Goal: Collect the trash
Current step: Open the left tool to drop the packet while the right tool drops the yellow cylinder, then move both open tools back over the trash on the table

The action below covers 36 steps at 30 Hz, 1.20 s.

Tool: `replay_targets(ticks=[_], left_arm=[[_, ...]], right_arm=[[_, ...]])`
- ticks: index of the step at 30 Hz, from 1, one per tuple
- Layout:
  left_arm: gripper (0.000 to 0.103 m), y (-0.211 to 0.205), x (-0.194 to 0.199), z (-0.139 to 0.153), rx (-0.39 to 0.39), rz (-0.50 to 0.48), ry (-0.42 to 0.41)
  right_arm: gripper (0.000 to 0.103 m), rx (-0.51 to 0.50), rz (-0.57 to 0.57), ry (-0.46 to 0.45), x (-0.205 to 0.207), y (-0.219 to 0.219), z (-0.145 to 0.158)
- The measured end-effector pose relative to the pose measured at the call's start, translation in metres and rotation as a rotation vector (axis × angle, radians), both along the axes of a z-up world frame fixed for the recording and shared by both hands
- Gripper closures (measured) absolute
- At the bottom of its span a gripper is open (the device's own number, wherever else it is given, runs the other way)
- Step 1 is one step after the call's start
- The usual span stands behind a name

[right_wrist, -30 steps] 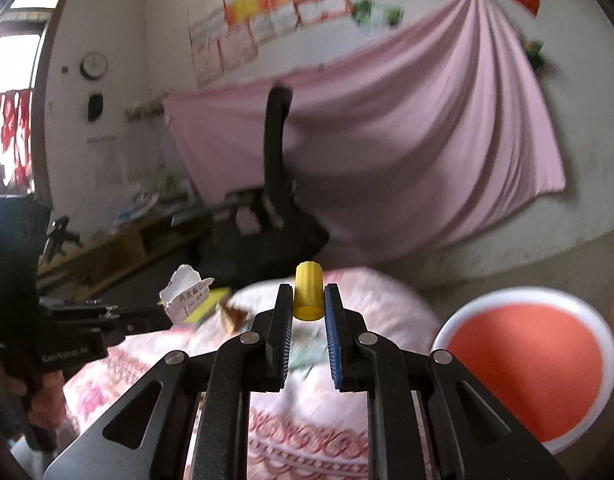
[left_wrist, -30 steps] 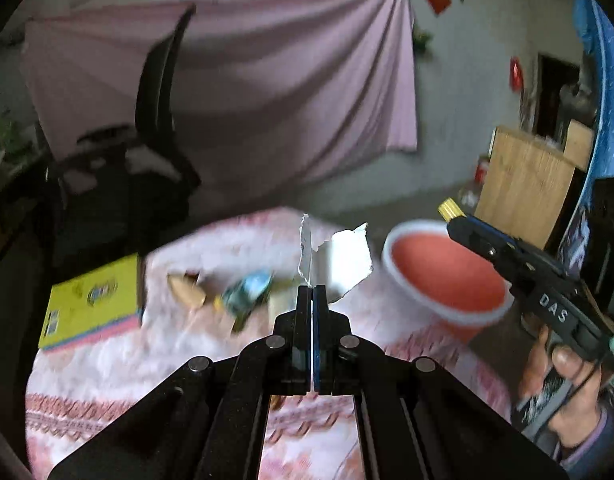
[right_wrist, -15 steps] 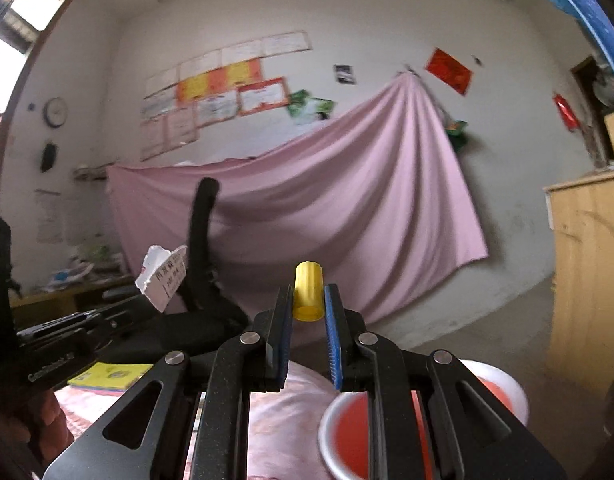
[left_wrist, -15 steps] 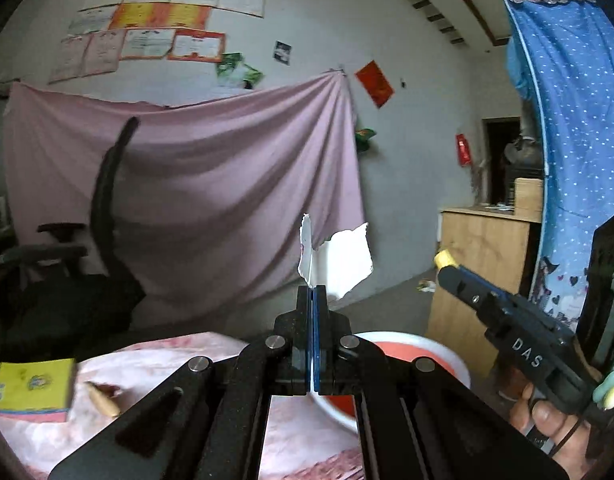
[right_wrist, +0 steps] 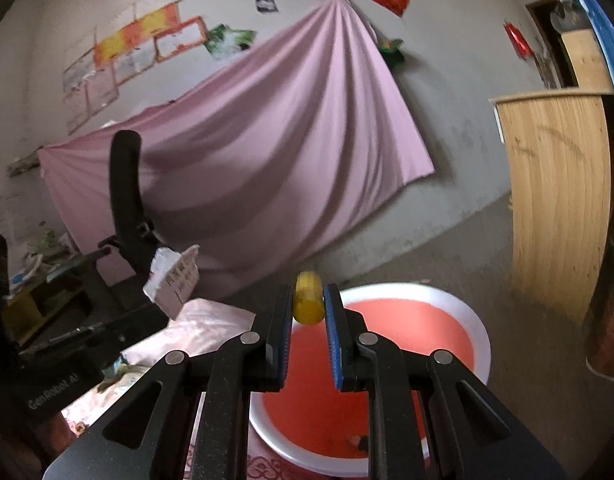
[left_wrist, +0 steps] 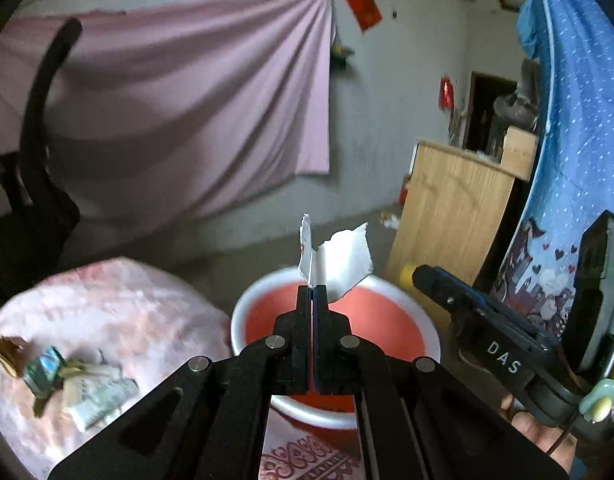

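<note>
We've got L gripper [left_wrist: 313,294] clamped on torn paper [left_wrist: 339,266] over red basin [left_wrist: 387,328], R gripper [right_wrist: 309,304] pinching yellow cap [right_wrist: 307,298]; only R view shows wall posters [right_wrist: 147,44].

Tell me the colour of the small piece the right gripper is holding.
Yellow: the small cylinder pinched in the right gripper, clearest in the right wrist view.

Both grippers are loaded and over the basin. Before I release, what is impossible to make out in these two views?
- Basin contents: in the right wrist view the right gripper covers much of the floor; a dark speck is too small to identify.
- Yellow piece: blurred, identity unclear.
- Paper scrap: print too small to read.
- Table litter: left wrist view, motion-blurred.
</note>
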<state>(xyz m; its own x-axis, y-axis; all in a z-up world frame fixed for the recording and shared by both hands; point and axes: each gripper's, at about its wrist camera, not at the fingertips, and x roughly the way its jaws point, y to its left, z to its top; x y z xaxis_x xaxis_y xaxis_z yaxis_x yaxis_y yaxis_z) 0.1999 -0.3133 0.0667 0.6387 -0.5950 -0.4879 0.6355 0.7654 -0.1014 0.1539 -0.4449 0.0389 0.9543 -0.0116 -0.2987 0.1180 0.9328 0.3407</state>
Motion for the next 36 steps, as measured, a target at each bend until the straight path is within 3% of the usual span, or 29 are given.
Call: replay_targets(ticks=[10,12,19,21,22,26,30,32,33,34,36], left_arm=[[0.1,-0.02,0.032,-0.014,0.019,0.002,0.233],[0.095,-0.019,0.036,-0.015,0.021,0.004,0.247],[0.09,0.003,0.033,-0.011,-0.022,0.049,0.227],[0.073,0.017,0.027,-0.005,-0.053,0.079,0.193],[0.069,0.026,0.024,-0.002,-0.069,0.099,0.169],[0.066,0.064,0.01,0.011,-0.106,0.174,0.088],[0.047,0.112,-0.008,0.021,-0.147,0.273,0.021],[0.042,0.132,-0.016,0.023,-0.153,0.316,-0.014],[0.034,0.144,-0.021,0.024,-0.151,0.341,-0.032],[0.016,0.155,-0.026,0.025,-0.149,0.365,-0.047],[0.001,0.173,-0.034,0.024,-0.161,0.424,-0.089]], right_arm=[[0.088,0.058,0.003,0.111,0.012,-0.009,-0.018],[0.088,0.055,0.004,0.117,0.012,-0.009,-0.019],[0.088,0.042,0.011,0.114,0.012,-0.006,-0.014],[0.082,0.026,0.016,0.1,0.011,-0.001,-0.01],[0.073,0.015,0.018,0.088,0.009,0.002,-0.008],[0.067,-0.012,0.034,0.02,0.003,0.017,0.004],[0.051,-0.037,0.06,-0.043,0.0,0.037,0.015],[0.049,-0.059,0.09,-0.079,-0.001,0.052,0.02],[0.041,-0.068,0.105,-0.089,-0.001,0.057,0.022],[0.024,-0.077,0.12,-0.102,-0.002,0.064,0.024],[0.012,-0.089,0.143,-0.139,-0.004,0.078,0.027]])
